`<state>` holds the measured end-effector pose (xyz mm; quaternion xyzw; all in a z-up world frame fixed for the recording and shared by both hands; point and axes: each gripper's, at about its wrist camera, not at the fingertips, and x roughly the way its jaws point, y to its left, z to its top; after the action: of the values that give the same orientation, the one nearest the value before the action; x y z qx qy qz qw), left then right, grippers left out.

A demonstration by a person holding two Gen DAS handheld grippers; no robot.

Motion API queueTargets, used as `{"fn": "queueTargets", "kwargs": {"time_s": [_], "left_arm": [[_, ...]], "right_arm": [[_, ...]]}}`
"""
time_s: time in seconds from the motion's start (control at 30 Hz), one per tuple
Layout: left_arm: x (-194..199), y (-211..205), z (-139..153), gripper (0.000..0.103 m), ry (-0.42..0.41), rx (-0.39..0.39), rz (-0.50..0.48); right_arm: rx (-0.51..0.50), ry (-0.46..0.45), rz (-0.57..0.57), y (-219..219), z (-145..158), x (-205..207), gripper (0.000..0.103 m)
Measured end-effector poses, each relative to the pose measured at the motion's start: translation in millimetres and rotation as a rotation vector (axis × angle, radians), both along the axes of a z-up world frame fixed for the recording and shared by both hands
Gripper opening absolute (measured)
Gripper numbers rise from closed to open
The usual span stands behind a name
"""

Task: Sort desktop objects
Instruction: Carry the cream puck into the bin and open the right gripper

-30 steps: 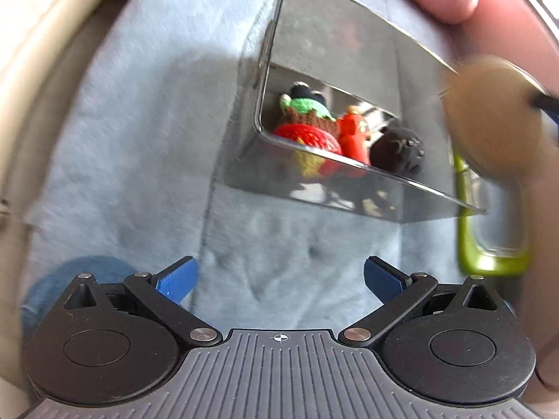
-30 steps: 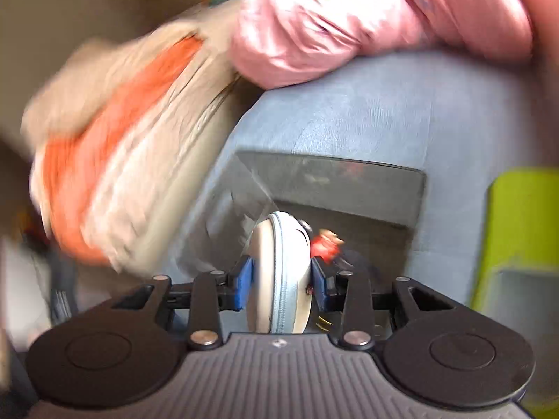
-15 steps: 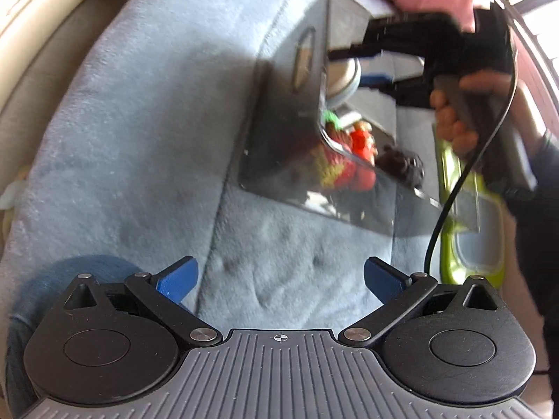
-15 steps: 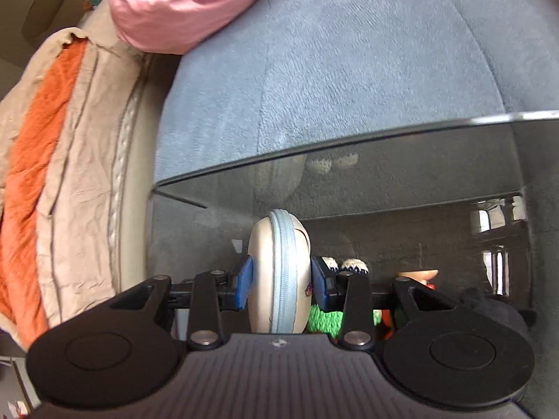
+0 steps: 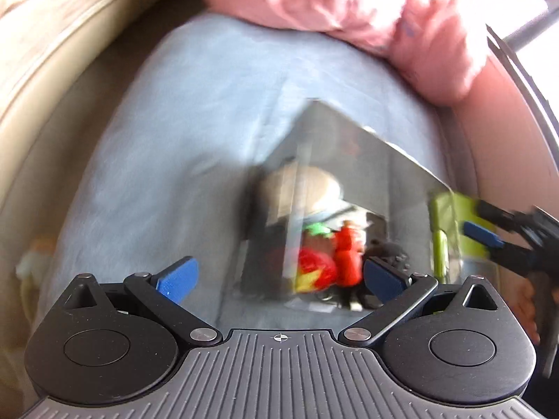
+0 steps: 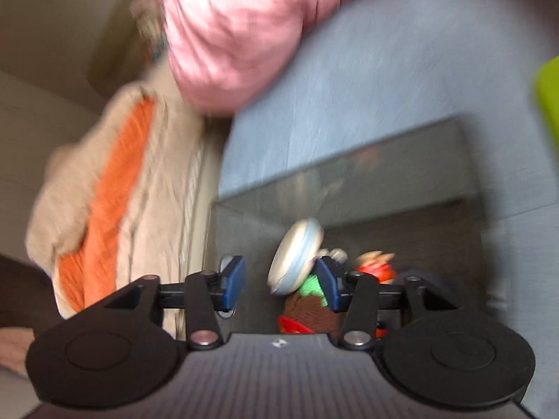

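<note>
A clear smoky box (image 5: 349,146) (image 6: 384,171) sits on a blue-grey plush surface. Inside it lie a round beige zip case (image 6: 297,256) (image 5: 300,192), a knitted strawberry toy (image 5: 314,269) (image 6: 307,310), a red figure (image 5: 347,255) (image 6: 377,267) and a dark toy, partly hidden. My right gripper (image 6: 279,279) is open above the box, the case loose and tilted between its fingers. It also shows in the left wrist view (image 5: 485,237) at right. My left gripper (image 5: 279,276) is open and empty, in front of the box.
A lime green tray (image 5: 454,223) (image 6: 548,104) lies right of the box. A pink cushion (image 5: 349,7) (image 6: 237,35) sits behind. A beige and orange blanket (image 6: 115,192) lies at the left. Both views are blurred.
My right gripper has opened and let go of the beige case, which now rests in the box. The right gripper has pulled back and up. The left gripper's view has shifted upward.
</note>
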<state>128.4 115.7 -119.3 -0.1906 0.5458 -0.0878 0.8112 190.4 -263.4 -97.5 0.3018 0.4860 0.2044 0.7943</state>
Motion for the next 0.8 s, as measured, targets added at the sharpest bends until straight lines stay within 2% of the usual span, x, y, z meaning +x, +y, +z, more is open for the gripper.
{"fn": "queueTargets", "kwargs": {"time_s": [0.03, 0.1, 0.17, 0.2, 0.23, 0.27, 0.3, 0.37, 0.4, 0.43, 0.47, 0.5, 0.57, 0.6, 0.63, 0.67, 0.77, 0.8], "left_arm": [[10, -16, 5, 0.103, 0.005, 0.033, -0.059], [31, -47, 15, 0.103, -0.002, 0.183, -0.134], [50, -64, 17, 0.103, -0.023, 0.389, -0.133], [58, -66, 16, 0.103, -0.029, 0.433, -0.124], [63, -63, 15, 0.103, -0.024, 0.412, -0.11], [65, -56, 13, 0.103, -0.014, 0.32, -0.09], [65, -48, 12, 0.103, -0.009, 0.196, -0.066], [56, -39, 10, 0.103, -0.032, -0.025, -0.026], [55, -42, 8, 0.103, -0.028, -0.085, -0.044], [54, -47, 5, 0.103, -0.014, -0.127, -0.074], [57, -57, 0, 0.103, 0.03, -0.089, -0.11], [62, -70, -5, 0.103, 0.086, -0.019, -0.147], [74, -90, -14, 0.102, 0.161, 0.184, -0.205], [79, -93, -14, 0.102, 0.165, 0.217, -0.224], [83, -91, -10, 0.102, 0.147, 0.201, -0.218], [86, -83, -2, 0.102, 0.111, 0.15, -0.192], [79, -42, 21, 0.102, -0.049, -0.158, -0.105], [74, -27, 23, 0.103, -0.082, -0.228, -0.059]], "right_arm": [[-0.003, -0.059, -0.051, -20, 10, -15, 0.062], [-0.047, -0.119, -0.137, -46, 15, -37, 0.065], [-0.095, -0.172, -0.221, -70, 19, -58, 0.065], [-0.141, -0.182, -0.236, -77, 19, -64, 0.064], [-0.166, -0.183, -0.234, -81, 16, -67, 0.059], [-0.166, -0.176, -0.22, -86, 11, -69, 0.051], [-0.139, -0.161, -0.198, -89, 7, -68, 0.048], [-0.028, -0.166, -0.144, -92, 1, -67, 0.046], [0.02, -0.182, -0.112, -89, 2, -66, 0.046], [0.027, -0.191, -0.093, -82, 5, -63, 0.047], [0.024, -0.199, -0.077, -75, 9, -60, 0.048], [0.021, -0.207, -0.061, -69, 13, -57, 0.049], [-0.025, -0.206, -0.088, -63, 13, -48, 0.052], [-0.05, -0.205, -0.108, -62, 12, -44, 0.052], [-0.067, -0.209, -0.121, -63, 11, -44, 0.052], [-0.078, -0.217, -0.126, -64, 9, -45, 0.052], [-0.107, -0.236, -0.132, -68, 4, -52, 0.052], [-0.103, -0.235, -0.135, -73, 0, -54, 0.053]]}}
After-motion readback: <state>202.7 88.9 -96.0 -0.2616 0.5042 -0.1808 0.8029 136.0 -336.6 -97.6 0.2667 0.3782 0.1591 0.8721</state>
